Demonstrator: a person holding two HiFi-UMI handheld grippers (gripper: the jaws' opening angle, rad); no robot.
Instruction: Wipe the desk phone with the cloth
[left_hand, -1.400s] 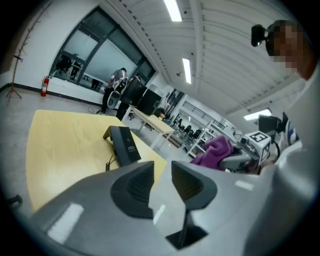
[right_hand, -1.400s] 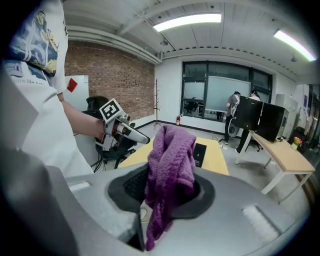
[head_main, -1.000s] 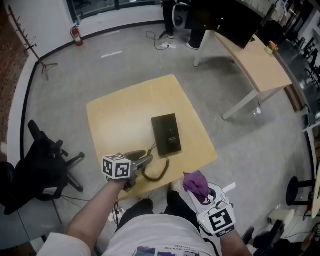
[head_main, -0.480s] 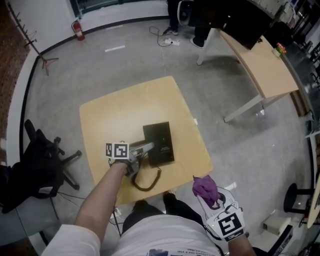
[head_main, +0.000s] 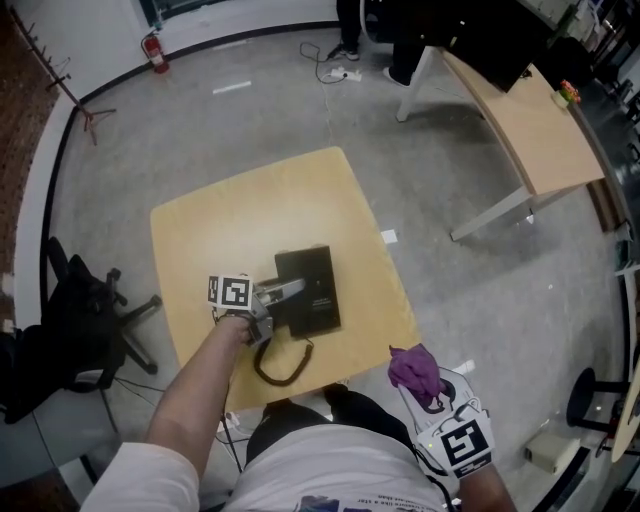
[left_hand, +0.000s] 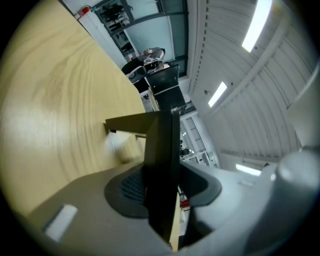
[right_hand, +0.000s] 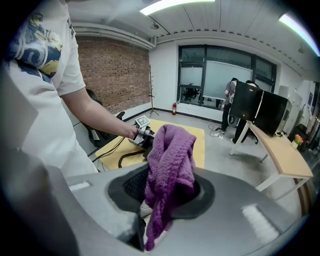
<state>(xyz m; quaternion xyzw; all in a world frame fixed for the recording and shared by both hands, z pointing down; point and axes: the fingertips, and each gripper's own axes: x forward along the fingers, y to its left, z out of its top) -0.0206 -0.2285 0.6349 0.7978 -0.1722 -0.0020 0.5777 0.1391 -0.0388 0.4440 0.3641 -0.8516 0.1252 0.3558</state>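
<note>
The black desk phone (head_main: 312, 292) lies flat on the square wooden table (head_main: 210, 230), its coiled cord (head_main: 282, 368) trailing toward the near edge. My left gripper (head_main: 290, 292) is at the phone's left edge, jaws closing. In the left gripper view the phone's dark edge (left_hand: 161, 145) stands between the pads of the left gripper (left_hand: 161, 187) and touches both. My right gripper (head_main: 428, 392) hangs off the table's near right corner, shut on the purple cloth (head_main: 413, 368). The bunched cloth (right_hand: 170, 160) sticks up out of the right gripper (right_hand: 167, 192).
A black office chair (head_main: 75, 320) stands left of the table. A long wooden desk (head_main: 525, 115) runs along the upper right, with a person's legs beside it. A fire extinguisher (head_main: 152, 45) and a coat stand (head_main: 65, 95) are by the far wall.
My left gripper has moved right and forward from the near-left part of the table onto the phone's left edge. The right gripper with the cloth has barely shifted.
</note>
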